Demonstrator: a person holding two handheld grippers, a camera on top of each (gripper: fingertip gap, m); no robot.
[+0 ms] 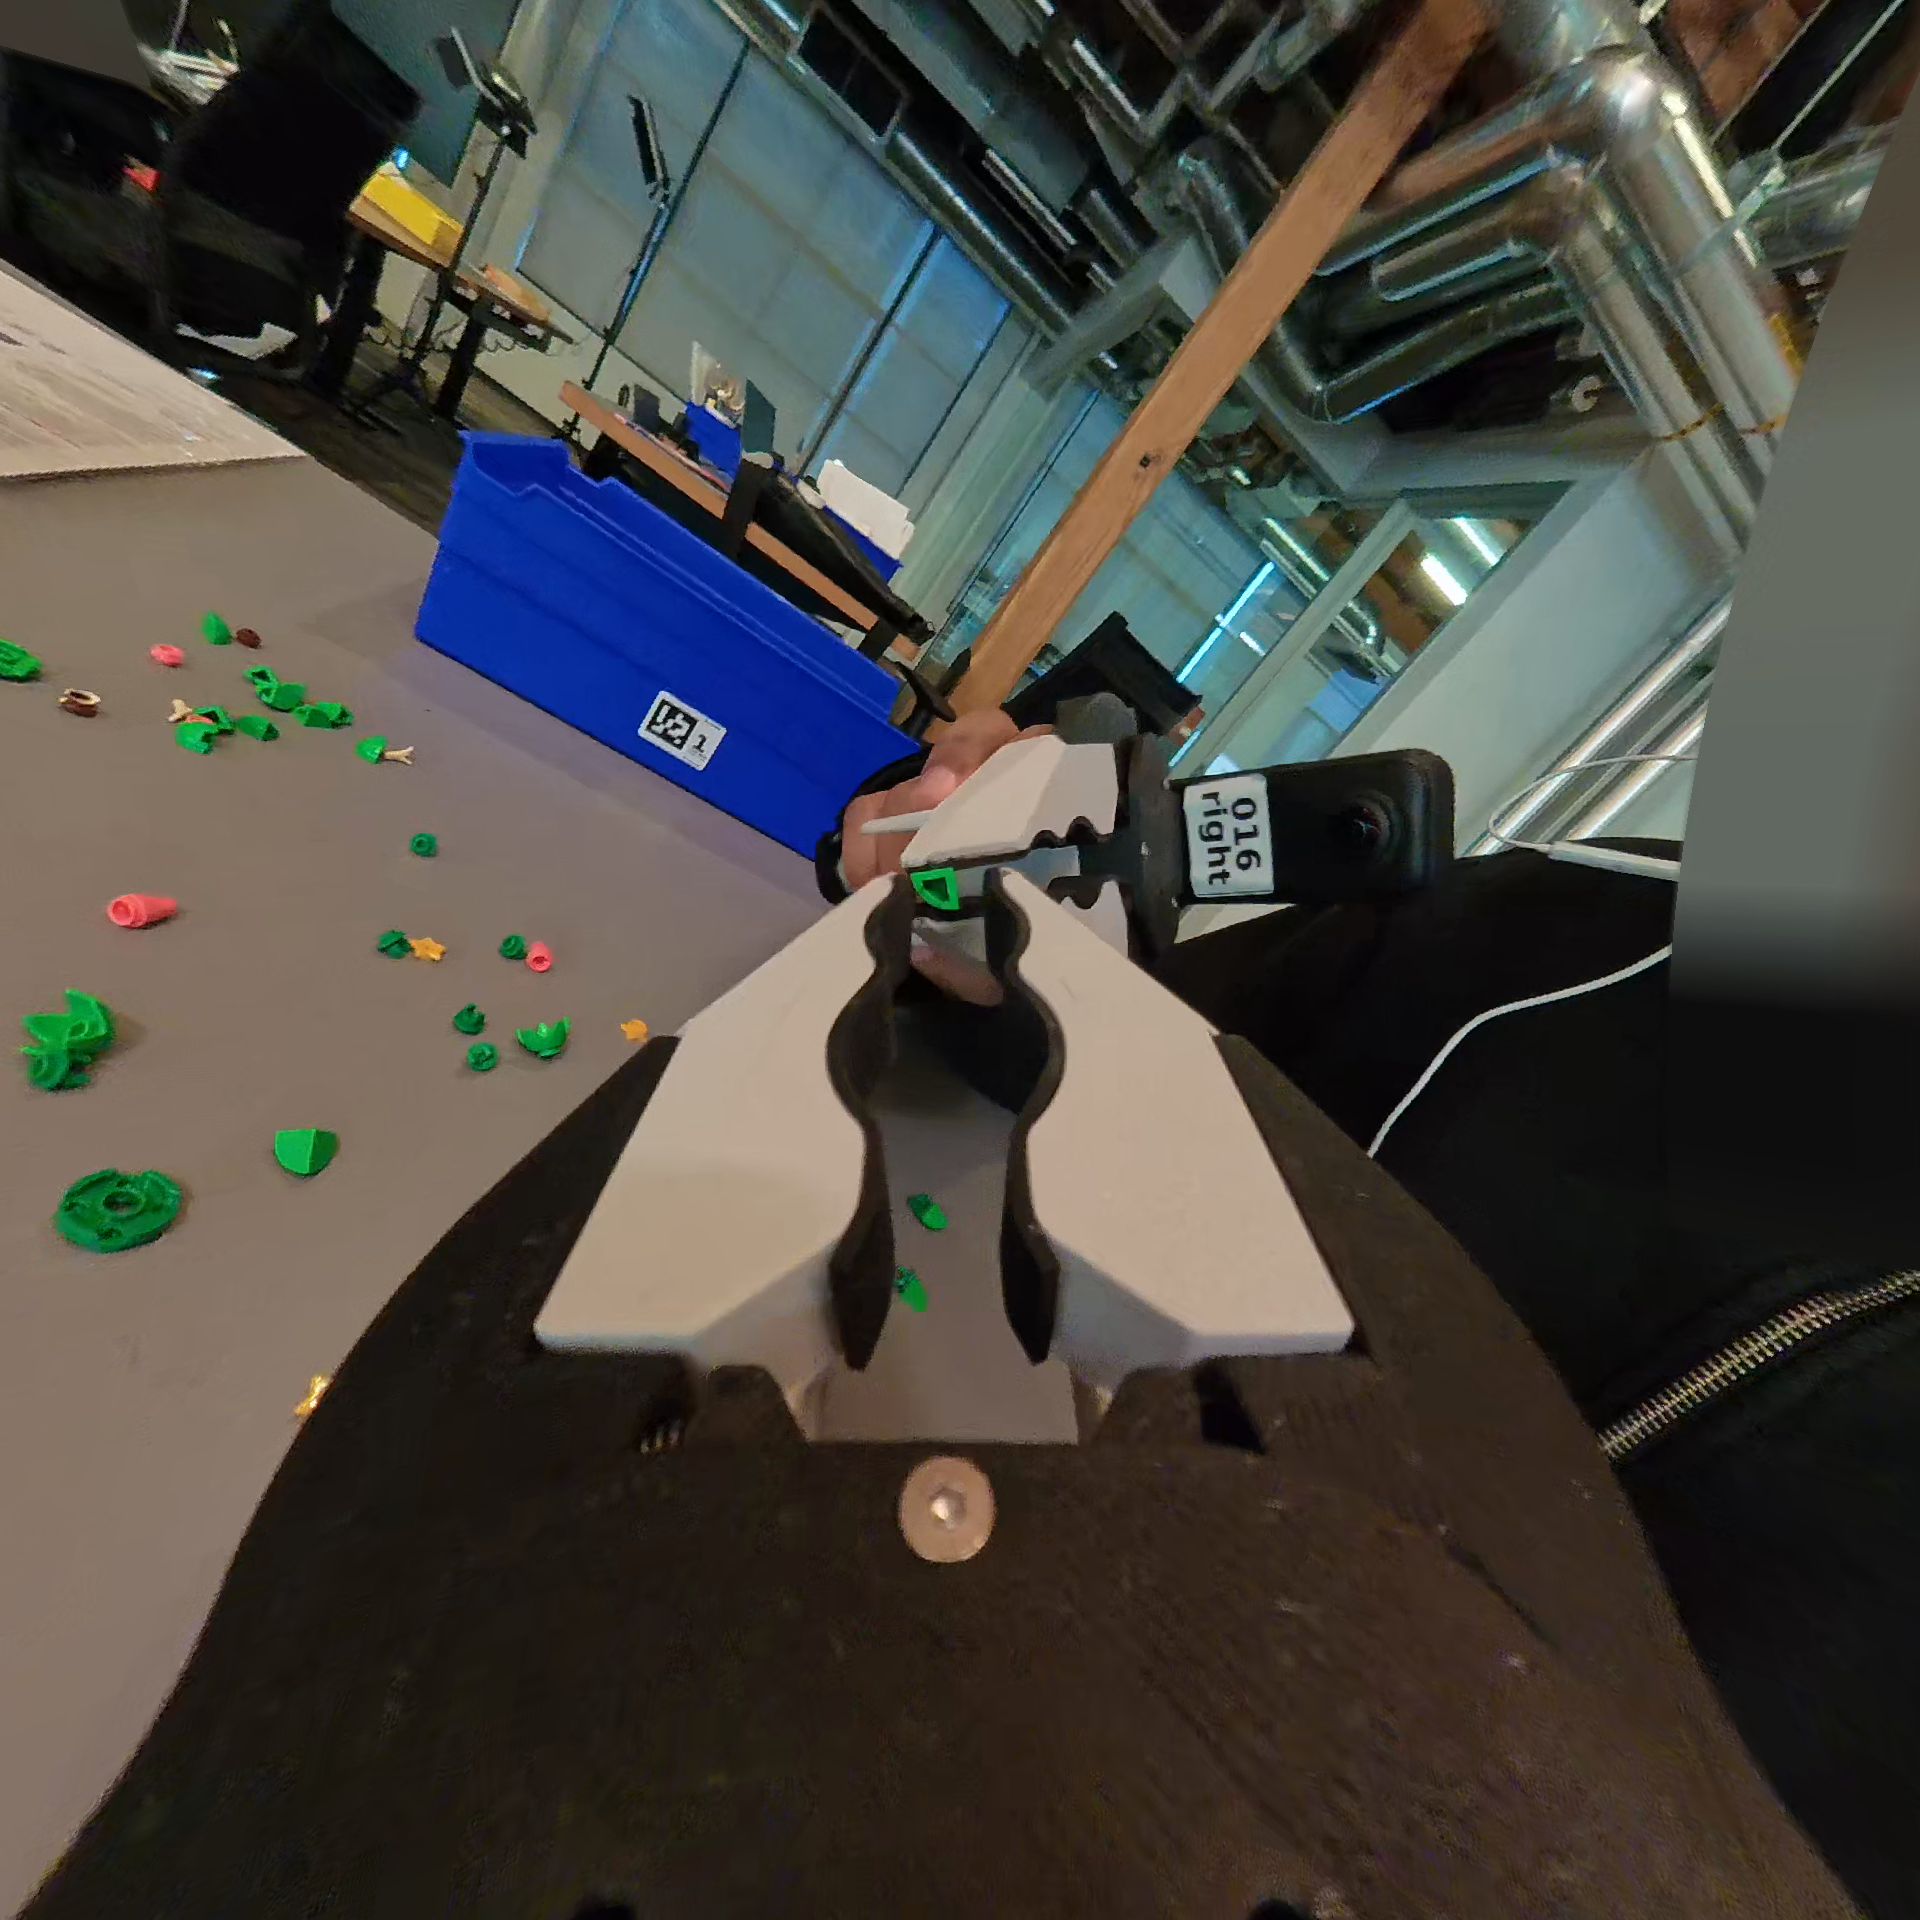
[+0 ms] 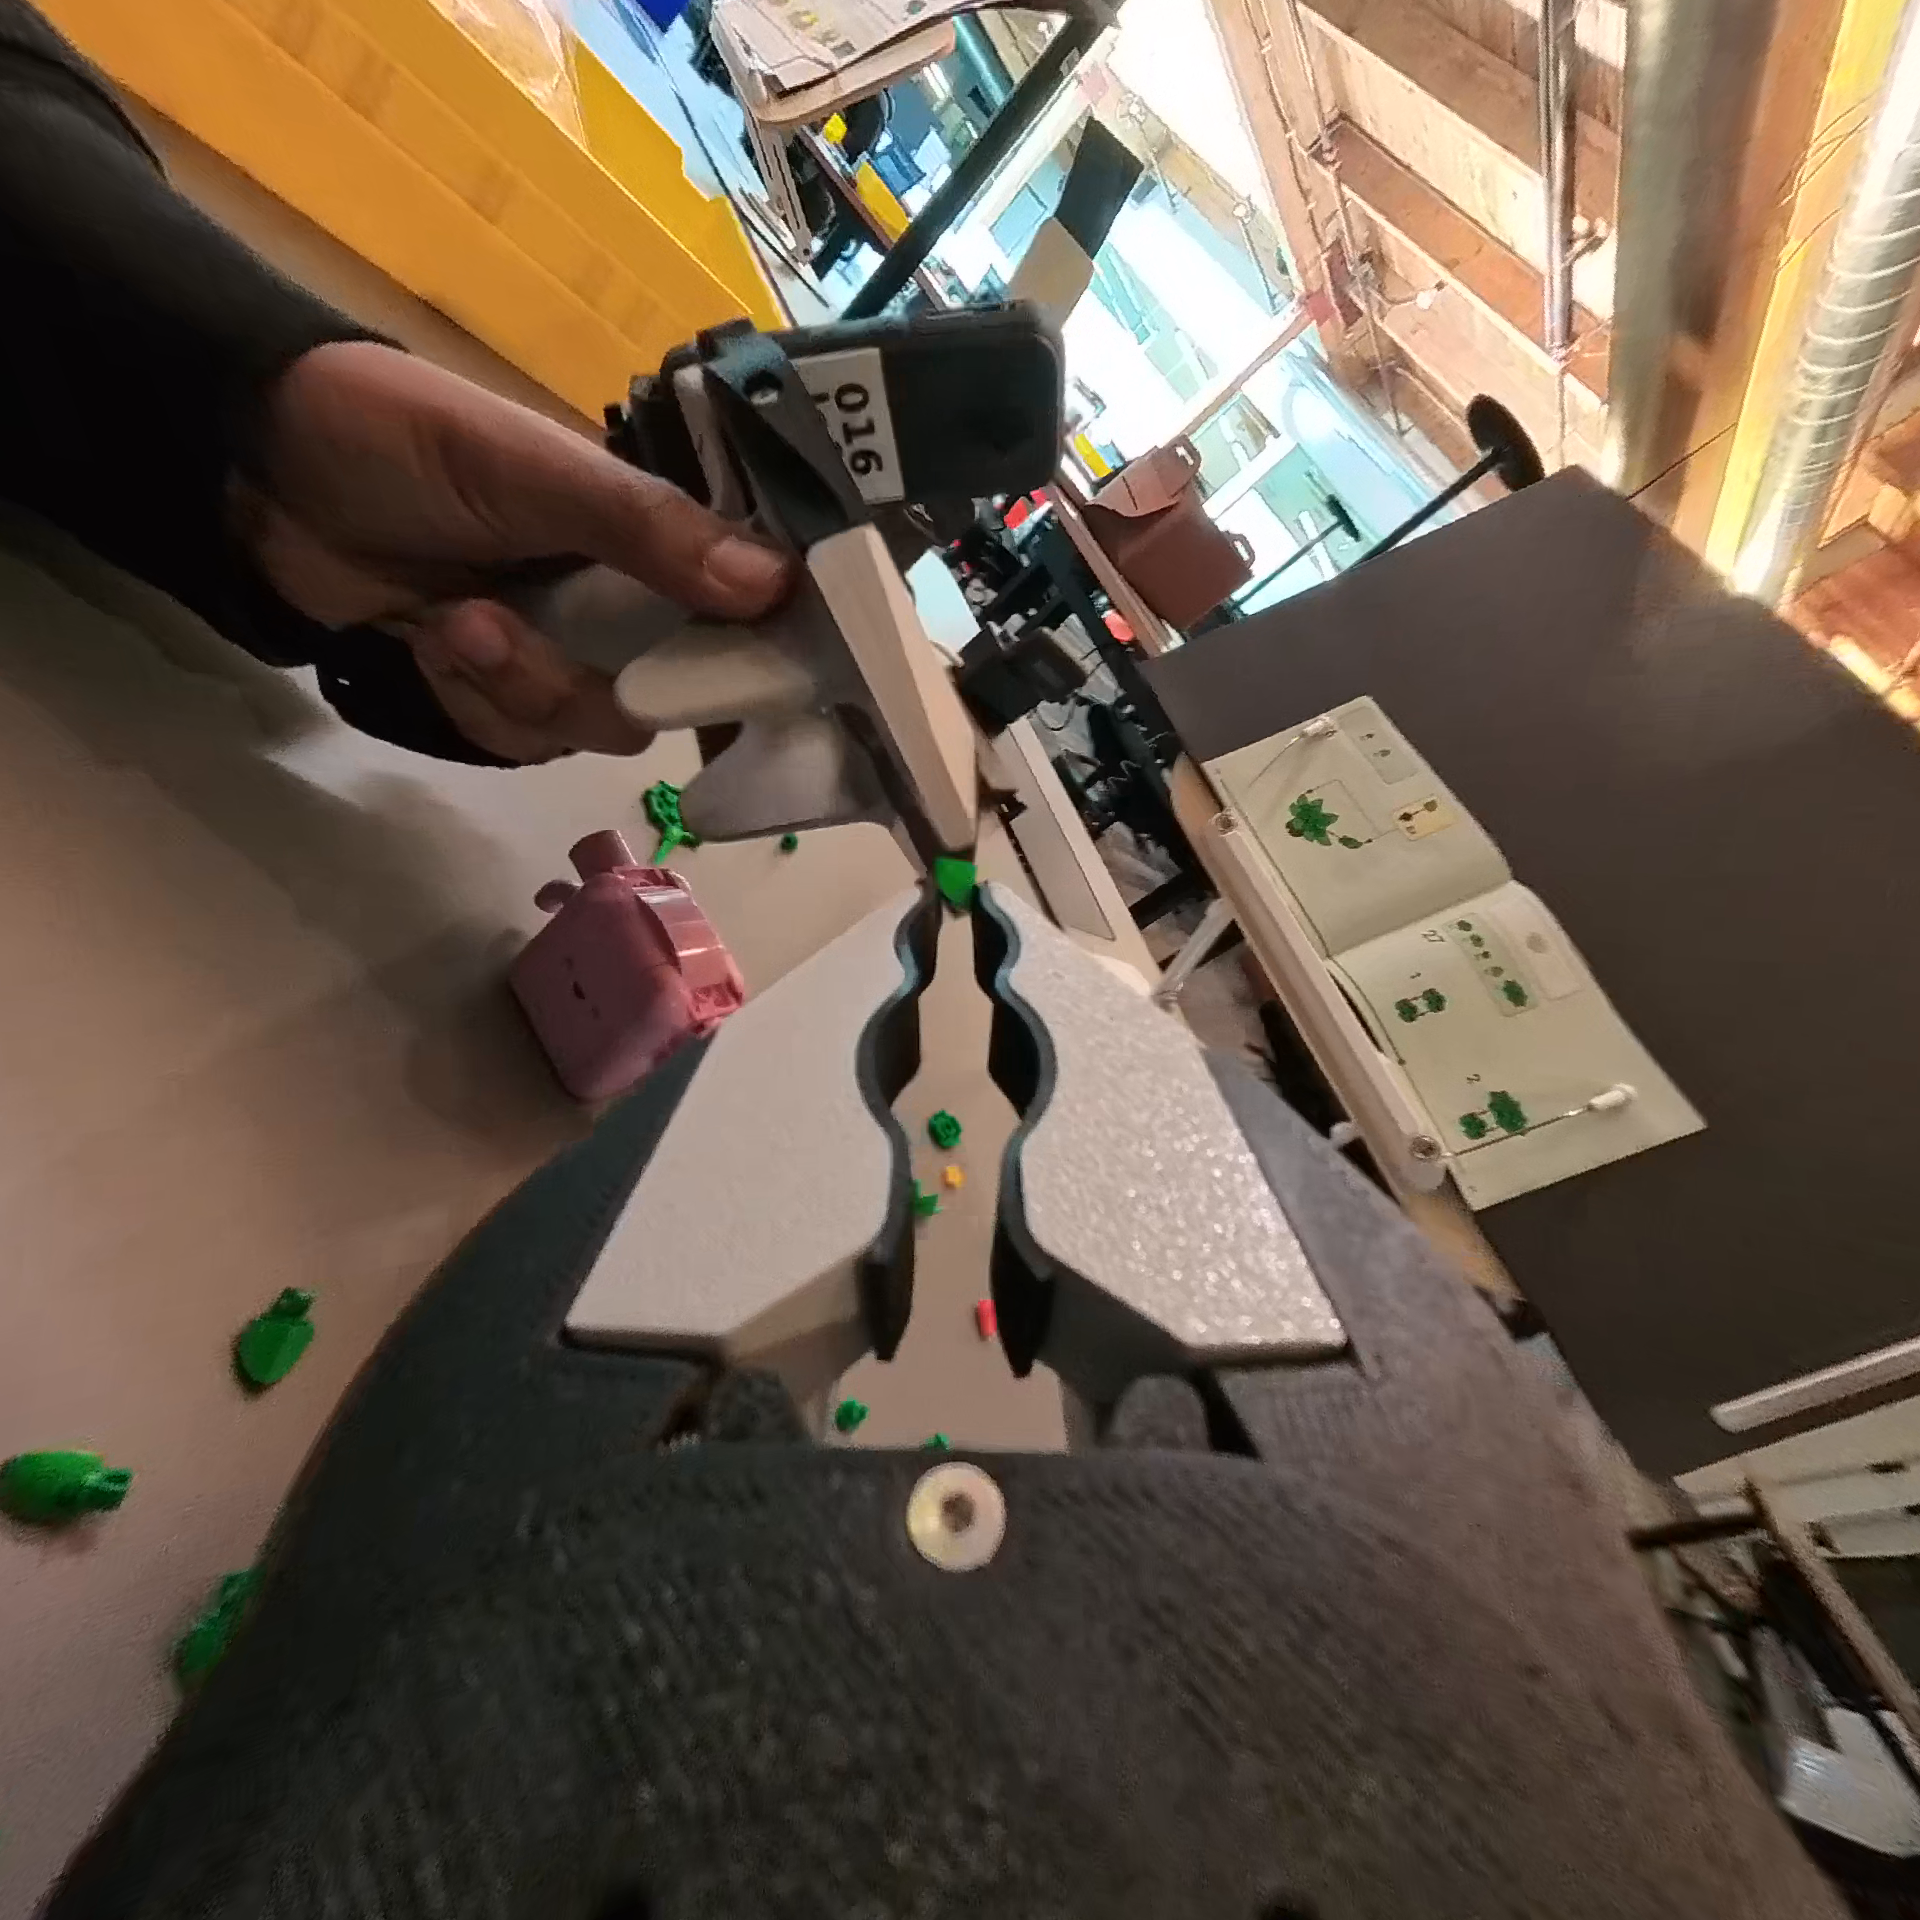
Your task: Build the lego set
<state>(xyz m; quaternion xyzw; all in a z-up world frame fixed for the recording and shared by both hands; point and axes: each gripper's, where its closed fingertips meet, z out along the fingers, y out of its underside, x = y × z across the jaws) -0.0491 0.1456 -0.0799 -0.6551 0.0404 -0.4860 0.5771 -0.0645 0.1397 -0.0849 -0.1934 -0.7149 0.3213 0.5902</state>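
Note:
A small green Lego piece [image 1: 934, 890] is held in the air where both grippers' tips meet; it also shows in the right wrist view [image 2: 954, 879]. My left gripper [image 1: 943, 896] has its jaws nearly together around the piece. In the right wrist view it comes in from the upper left [image 2: 952, 854], held by a hand [image 2: 488, 561]. My right gripper [image 2: 952, 902] is shut on the same piece from the other side. In the left wrist view it enters from the right [image 1: 940, 883]. A pink built block [image 2: 623, 987] stands on the table.
Loose green, pink and yellow pieces lie scattered on the grey table [image 1: 312, 1351], among them a green round piece [image 1: 116, 1208] and a pink cone [image 1: 140, 911]. A blue bin [image 1: 644, 644] stands behind. An open instruction booklet [image 2: 1434, 956] lies on a dark board. A yellow bin [image 2: 468, 177] stands at the back. My two grippers' fingertips are within a few centimetres of each other. From either gripper's tips it is about 20 cm to the pink cone [image 1: 140, 911]. Seen from the right wrist view [image 2: 985, 1328] as well.

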